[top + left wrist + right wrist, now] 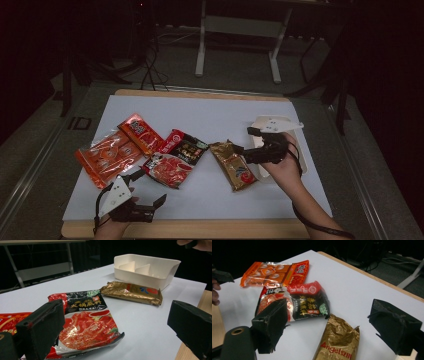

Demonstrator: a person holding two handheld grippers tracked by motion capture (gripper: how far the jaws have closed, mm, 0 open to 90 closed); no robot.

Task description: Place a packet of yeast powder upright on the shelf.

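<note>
Right gripper (328, 332), jaws spread and empty over the gold packet (338, 342): probably best lowered squarely across it before closing, near the tray (147, 268).

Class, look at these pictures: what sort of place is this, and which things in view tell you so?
Probably a lab or studio set up for recording, not a home. A white sheet covers the table, cables trail across the dark floor behind it, and a bare metal-framed bench stands beyond.
</note>
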